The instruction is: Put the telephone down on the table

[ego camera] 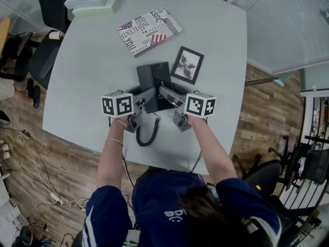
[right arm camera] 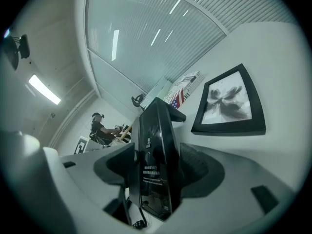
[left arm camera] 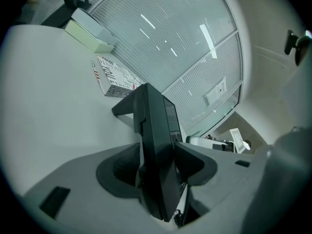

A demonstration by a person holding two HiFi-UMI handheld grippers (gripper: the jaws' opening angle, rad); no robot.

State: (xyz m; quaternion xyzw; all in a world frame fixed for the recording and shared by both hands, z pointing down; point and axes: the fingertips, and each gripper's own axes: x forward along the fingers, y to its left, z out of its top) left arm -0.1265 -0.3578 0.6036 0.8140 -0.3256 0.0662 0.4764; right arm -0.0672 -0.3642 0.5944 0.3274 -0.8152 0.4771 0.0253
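**Flanking the telephone with both tools spread**

Standing near the middle of the pale worktop (ego camera: 87, 86), the black telephone (ego camera: 153, 84) sits between the two tools, which reach it from the person's side; the left tool (ego camera: 144, 95) takes its left flank and the right tool (ego camera: 168, 94) its right flank. In the left gripper view the jaws are spread with the telephone's dark body between them, close to the pads but not pinched; the right gripper view shows the same, jaws apart on either side of the glossy casing. The coiled cord (ego camera: 147, 133) trails from the telephone toward the near edge; a black picture frame (ego camera: 187, 65) lies just beside the telephone on its right; a magazine with flag print (ego camera: 149, 31) lies farther back, well apart from both.
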